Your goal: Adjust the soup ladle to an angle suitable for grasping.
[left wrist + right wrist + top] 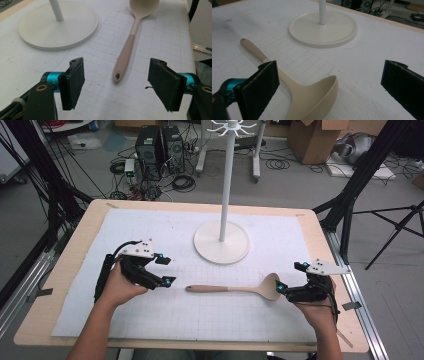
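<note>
Bench (60,285) under white gridded sheet (150,232), cluttered lab floor behind. Beige ladle (235,289) lay flat between left tool (165,271) and right tool (289,280), both gaping, empty.

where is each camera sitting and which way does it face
High view: above the person's side of the table, looking forward and down; forearms, left tool and right tool show.
Left gripper view: on the left tool, open, facing the spoon handle end.
Right gripper view: on the right tool, open, over the spoon's bowl.
All share the spoon and the stand.
</note>
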The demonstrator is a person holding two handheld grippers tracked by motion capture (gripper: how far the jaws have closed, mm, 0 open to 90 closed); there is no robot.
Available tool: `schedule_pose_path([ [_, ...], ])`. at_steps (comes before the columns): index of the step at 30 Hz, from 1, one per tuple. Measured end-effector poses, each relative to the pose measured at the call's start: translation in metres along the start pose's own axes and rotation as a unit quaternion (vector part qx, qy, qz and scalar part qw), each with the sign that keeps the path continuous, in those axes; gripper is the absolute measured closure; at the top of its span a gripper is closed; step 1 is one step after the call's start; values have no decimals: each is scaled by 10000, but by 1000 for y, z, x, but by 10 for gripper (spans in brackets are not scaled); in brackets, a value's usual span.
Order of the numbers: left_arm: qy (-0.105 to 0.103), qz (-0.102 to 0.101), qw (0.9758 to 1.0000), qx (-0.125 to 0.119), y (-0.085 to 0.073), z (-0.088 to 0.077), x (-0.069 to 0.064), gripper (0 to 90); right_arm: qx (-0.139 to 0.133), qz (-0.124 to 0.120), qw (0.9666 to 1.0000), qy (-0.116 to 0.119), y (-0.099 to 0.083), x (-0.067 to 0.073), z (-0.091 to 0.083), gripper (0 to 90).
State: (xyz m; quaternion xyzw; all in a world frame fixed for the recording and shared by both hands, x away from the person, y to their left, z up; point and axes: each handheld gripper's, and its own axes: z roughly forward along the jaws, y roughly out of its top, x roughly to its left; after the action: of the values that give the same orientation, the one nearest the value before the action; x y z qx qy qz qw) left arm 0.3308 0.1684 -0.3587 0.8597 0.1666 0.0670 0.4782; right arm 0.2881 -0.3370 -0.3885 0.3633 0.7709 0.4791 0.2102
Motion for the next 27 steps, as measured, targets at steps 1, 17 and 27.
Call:
schedule_pose_path([
  [1, 36, -11, 10000, -55, -2, -3, 0, 293, 0, 6, 10000, -6, 0, 0, 0, 3],
  [17, 439, -232, 9978, -438, -31, -22, 2, 169, 67, 34, 10000, 6, 0, -1, 3, 2],
  [27, 715, -324, 9962, -370, -40, -24, 4, 71, -20, 57, 10000, 16, 1, -3, 1, 2],
])
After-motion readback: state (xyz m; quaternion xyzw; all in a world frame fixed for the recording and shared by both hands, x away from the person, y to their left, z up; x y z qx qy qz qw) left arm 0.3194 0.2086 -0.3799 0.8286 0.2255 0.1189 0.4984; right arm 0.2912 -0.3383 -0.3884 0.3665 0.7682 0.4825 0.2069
